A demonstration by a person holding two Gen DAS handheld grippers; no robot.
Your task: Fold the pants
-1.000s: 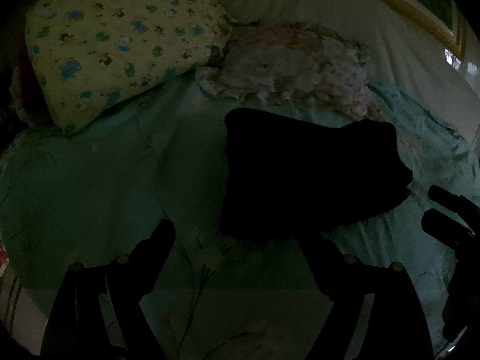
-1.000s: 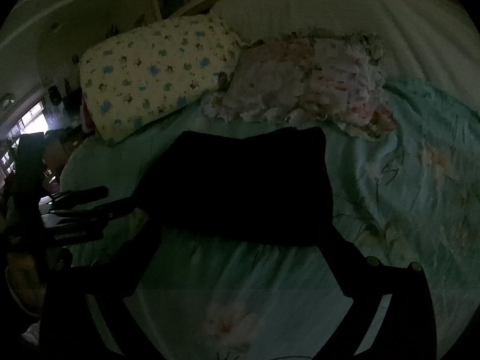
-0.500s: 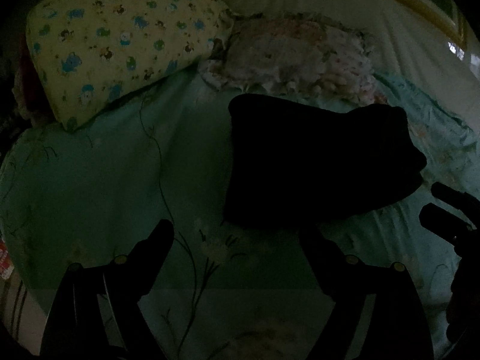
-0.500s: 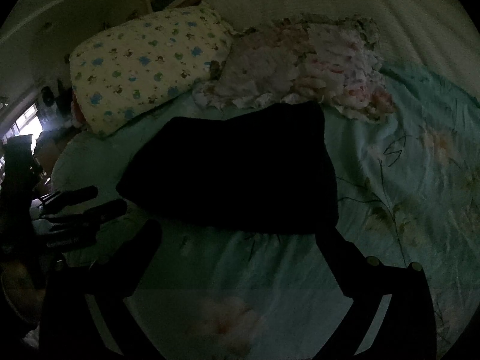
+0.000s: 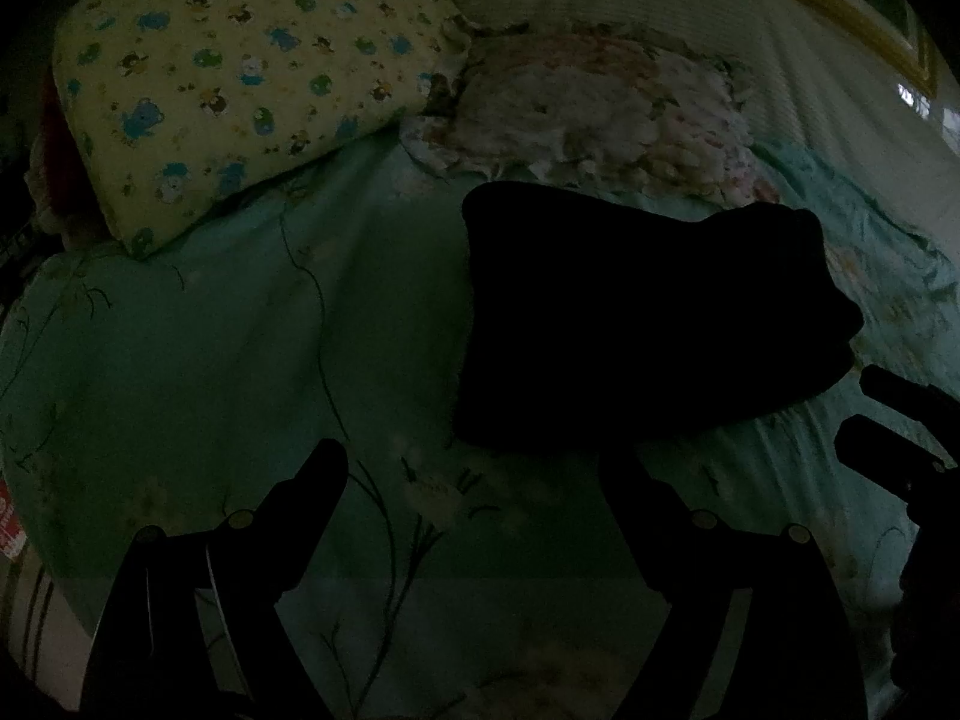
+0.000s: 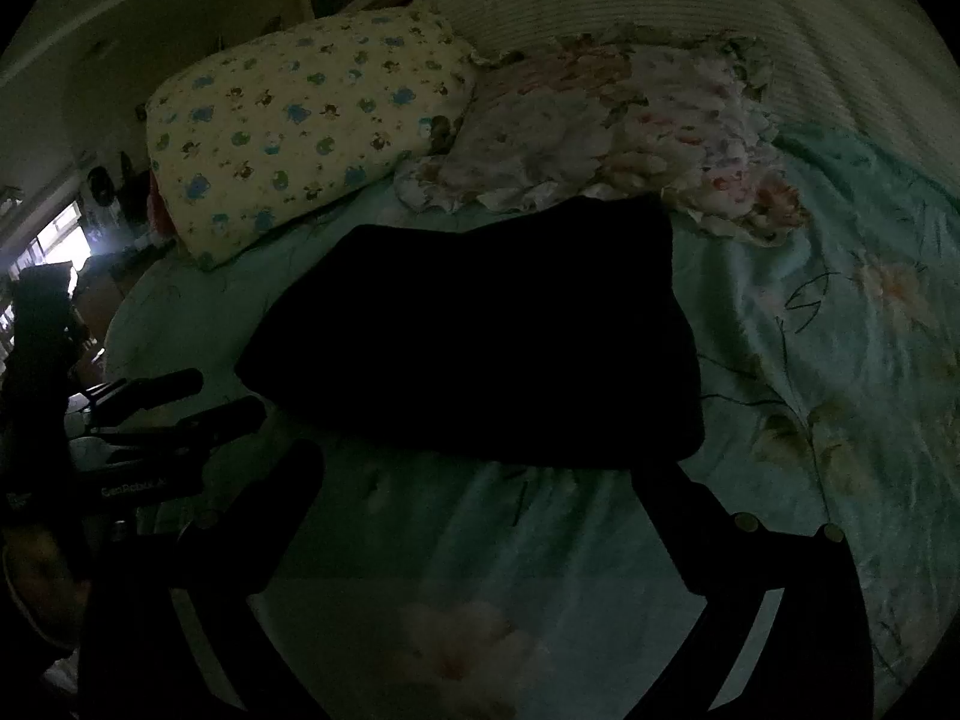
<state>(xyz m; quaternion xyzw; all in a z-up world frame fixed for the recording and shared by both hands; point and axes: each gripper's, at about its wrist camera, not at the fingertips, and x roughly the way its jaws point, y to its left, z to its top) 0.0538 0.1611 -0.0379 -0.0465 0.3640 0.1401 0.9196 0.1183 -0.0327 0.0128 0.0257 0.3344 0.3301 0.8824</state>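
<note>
Dim bed [image 5: 210,360], teal floral sheet. Pants [image 5: 630,324]: dark, lying in a compact folded block at 12 o'clock of both grippers, below two pillows. Left gripper [image 5: 474,474], right gripper [image 6: 474,468]: jaws apart, empty, held just short of the near edge, probably fold finished.

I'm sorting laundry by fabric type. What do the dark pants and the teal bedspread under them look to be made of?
The pants look like a soft, matte black cloth; they lie in a thick folded bundle with rounded edges, but the dim light hides any weave, so the fibre is unclear. The teal bedspread looks like a thin, smooth woven cotton-type sheet with a printed floral pattern, judging by its fine wrinkles and slight sheen.
</note>
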